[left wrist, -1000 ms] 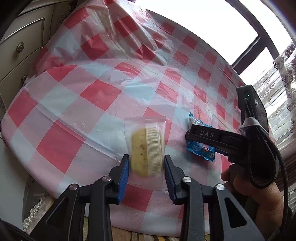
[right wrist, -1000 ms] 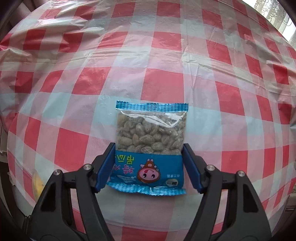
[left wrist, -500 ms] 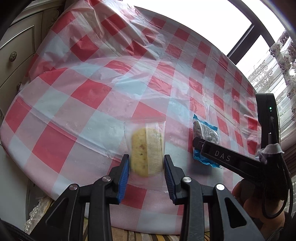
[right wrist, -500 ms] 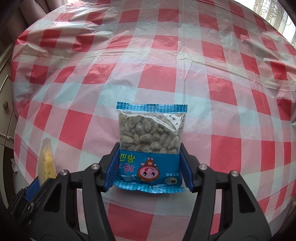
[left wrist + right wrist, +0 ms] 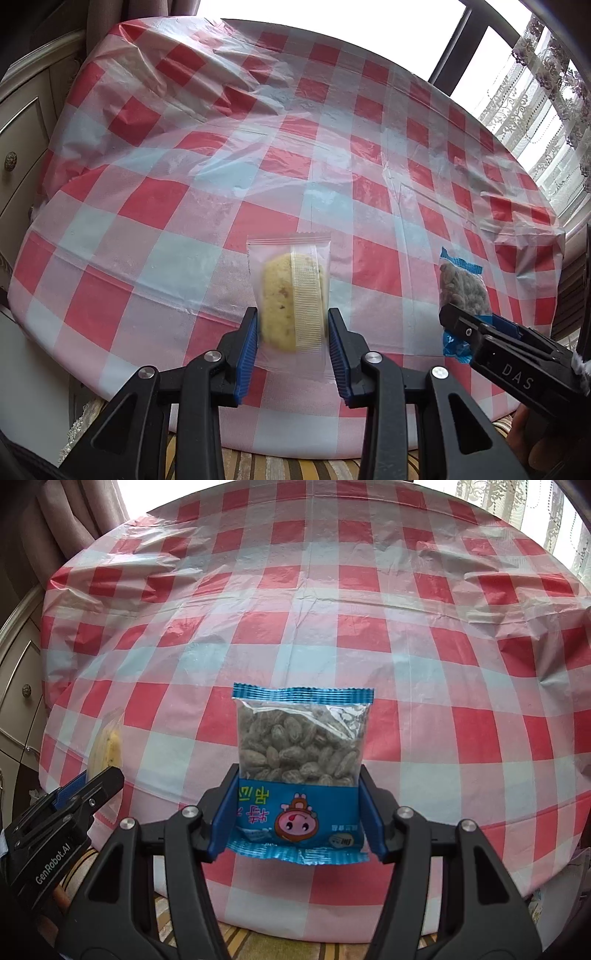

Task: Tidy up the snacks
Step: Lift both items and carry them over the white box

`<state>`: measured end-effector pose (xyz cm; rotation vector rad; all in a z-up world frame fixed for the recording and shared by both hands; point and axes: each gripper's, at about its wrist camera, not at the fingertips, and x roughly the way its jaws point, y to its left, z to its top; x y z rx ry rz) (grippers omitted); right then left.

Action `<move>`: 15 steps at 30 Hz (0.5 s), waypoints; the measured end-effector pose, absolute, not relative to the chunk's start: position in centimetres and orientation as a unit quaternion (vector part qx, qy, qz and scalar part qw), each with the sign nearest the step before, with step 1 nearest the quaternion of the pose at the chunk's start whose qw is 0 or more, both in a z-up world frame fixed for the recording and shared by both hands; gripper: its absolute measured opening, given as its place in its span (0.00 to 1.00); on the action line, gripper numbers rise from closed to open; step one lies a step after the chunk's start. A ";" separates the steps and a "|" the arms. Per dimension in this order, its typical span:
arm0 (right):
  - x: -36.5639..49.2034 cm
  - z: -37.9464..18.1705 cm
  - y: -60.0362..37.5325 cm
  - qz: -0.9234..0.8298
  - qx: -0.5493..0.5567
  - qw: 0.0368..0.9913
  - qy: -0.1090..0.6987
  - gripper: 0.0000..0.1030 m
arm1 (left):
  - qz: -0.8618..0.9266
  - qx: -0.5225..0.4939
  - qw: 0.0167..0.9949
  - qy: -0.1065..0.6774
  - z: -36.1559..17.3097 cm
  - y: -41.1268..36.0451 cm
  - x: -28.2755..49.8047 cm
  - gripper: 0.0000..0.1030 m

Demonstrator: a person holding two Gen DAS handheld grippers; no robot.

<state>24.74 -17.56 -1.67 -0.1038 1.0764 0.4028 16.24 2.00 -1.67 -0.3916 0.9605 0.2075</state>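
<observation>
My left gripper (image 5: 291, 332) is shut on a clear-wrapped yellow cake (image 5: 291, 295) and holds it up over the near edge of the round table (image 5: 155, 199). My right gripper (image 5: 297, 806) is shut on a blue packet of seeds (image 5: 301, 764), also lifted above the near table edge. In the left wrist view the right gripper (image 5: 491, 336) and its blue packet (image 5: 461, 288) show at the right. In the right wrist view the left gripper (image 5: 85, 790) and the cake (image 5: 105, 747) show at the left.
The table wears a red and white checked cloth under wrinkled clear plastic (image 5: 332, 590). A cream cabinet with drawer knobs (image 5: 14, 147) stands to the left. Windows with lace curtains (image 5: 546, 92) lie behind. A striped seat (image 5: 280, 461) is below the near edge.
Both grippers have pulled back and risen from the table, each carrying its packet. The table looks farther and more of it shows. The right gripper sits lower right in the left view.
</observation>
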 end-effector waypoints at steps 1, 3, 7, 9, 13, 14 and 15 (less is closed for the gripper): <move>24.5 -1.5 -18.1 0.188 -0.047 0.840 0.507 0.60 | 0.096 -0.182 0.865 0.458 -1.5 1.6 16.3 0.36; 24.3 -1.2 -19.1 0.183 -0.044 0.844 0.502 0.60 | 0.091 -0.175 0.867 0.458 -1.2 1.0 16.3 0.36; 23.6 -0.8 -20.9 0.175 -0.034 0.849 0.497 0.60 | 0.084 -0.162 0.871 0.456 -0.7 -0.1 16.2 0.36; 23.3 -0.7 -21.7 0.172 -0.031 0.852 0.494 0.60 | 0.081 -0.159 0.872 0.456 -0.5 -0.5 16.3 0.36; 22.7 -0.3 -23.3 0.167 -0.025 0.857 0.488 0.60 | 0.073 -0.150 0.874 0.457 -0.1 -1.5 16.5 0.36; 22.6 -0.3 -23.8 0.165 -0.023 0.858 0.486 0.60 | 0.070 -0.147 0.875 0.457 0.0 -1.9 16.5 0.36; 22.5 -0.2 -24.2 0.163 -0.021 0.859 0.485 0.60 | 0.068 -0.144 0.875 0.457 0.1 -2.2 16.5 0.36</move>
